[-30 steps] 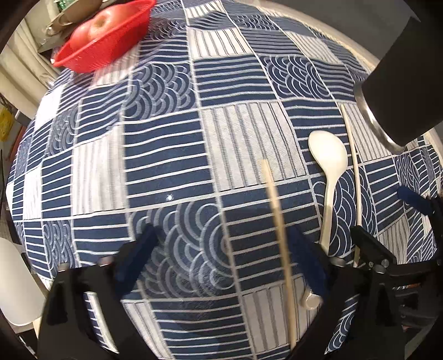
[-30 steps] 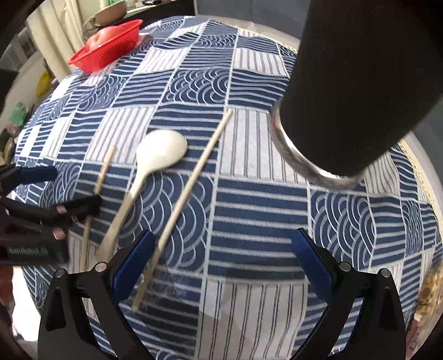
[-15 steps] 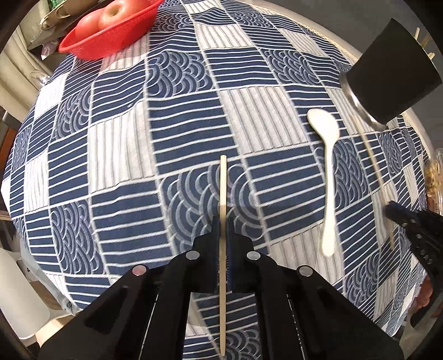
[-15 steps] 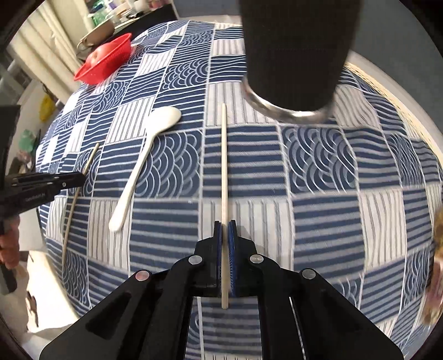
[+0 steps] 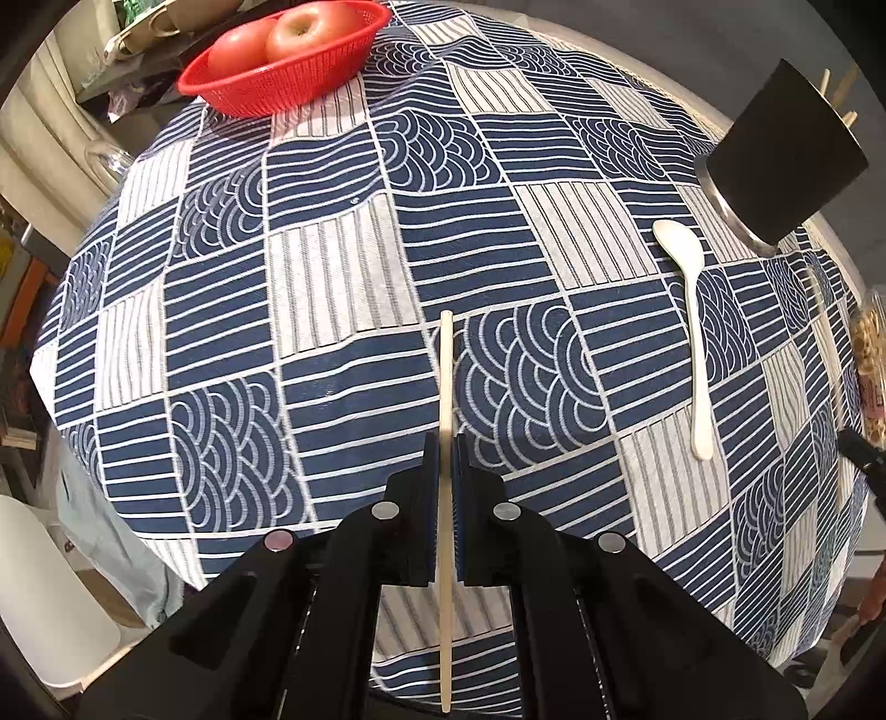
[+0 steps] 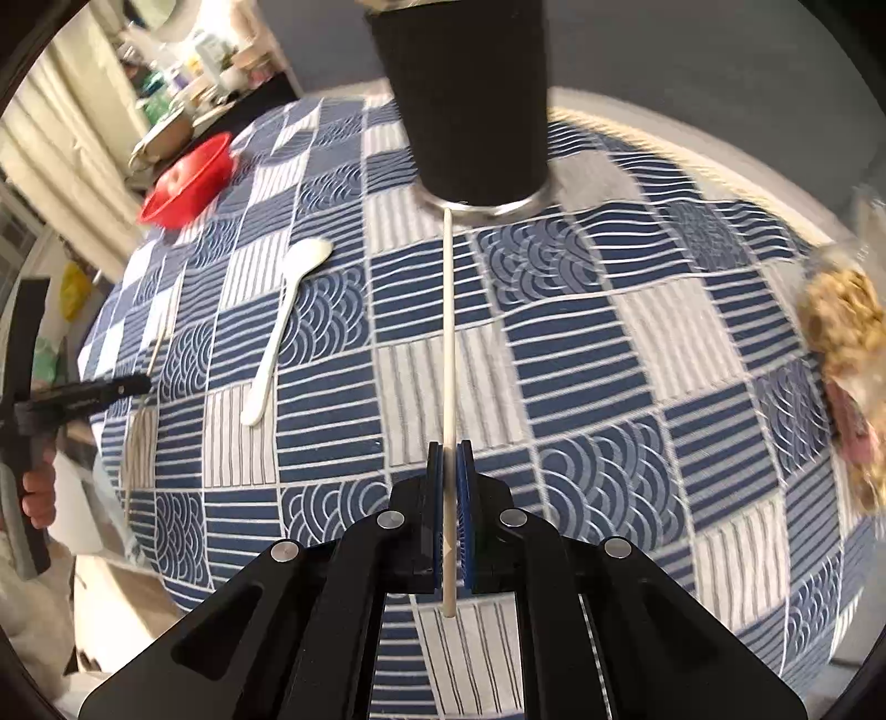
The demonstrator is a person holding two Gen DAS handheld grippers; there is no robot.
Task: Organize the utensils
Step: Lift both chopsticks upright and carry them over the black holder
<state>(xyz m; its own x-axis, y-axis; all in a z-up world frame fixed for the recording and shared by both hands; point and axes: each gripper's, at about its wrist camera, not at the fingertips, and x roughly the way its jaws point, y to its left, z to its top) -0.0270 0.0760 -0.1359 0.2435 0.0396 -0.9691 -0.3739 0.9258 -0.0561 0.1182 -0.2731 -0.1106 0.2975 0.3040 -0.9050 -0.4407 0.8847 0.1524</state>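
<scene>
**Two chopsticks held over the cloth**

At the far left, a red basket (image 5: 277,72) with two apples (image 5: 288,36) is seen on the blue-and-white checked cloth (image 5: 343,266).

Nearer, in the left wrist view, the left gripper (image 5: 444,459) is closed on a wooden chopstick (image 5: 446,376). The stick is pinched between the two blue pads and pointed away over the cloth, with its near end passed back between the arms of the gripper. In the right wrist view this same gripper is seen at the left edge, with a hand (image 6: 39,487) on its handle.

To the right of the held stick, a white spoon (image 5: 692,332) is laid flat on the cloth, its bowl toward the far side and close to the black cup (image 5: 786,149). Wooden stick ends are seen rising from the cup's mouth.

In the right wrist view, the right gripper (image 6: 449,471) is shut on a second chopstick (image 6: 448,332). That stick is pointed straight at the cup's metal base (image 6: 487,207); whether tip and base touch cannot be told. At the far right edge, a clear pack of snacks (image 6: 847,332) is seen, blurred.
</scene>
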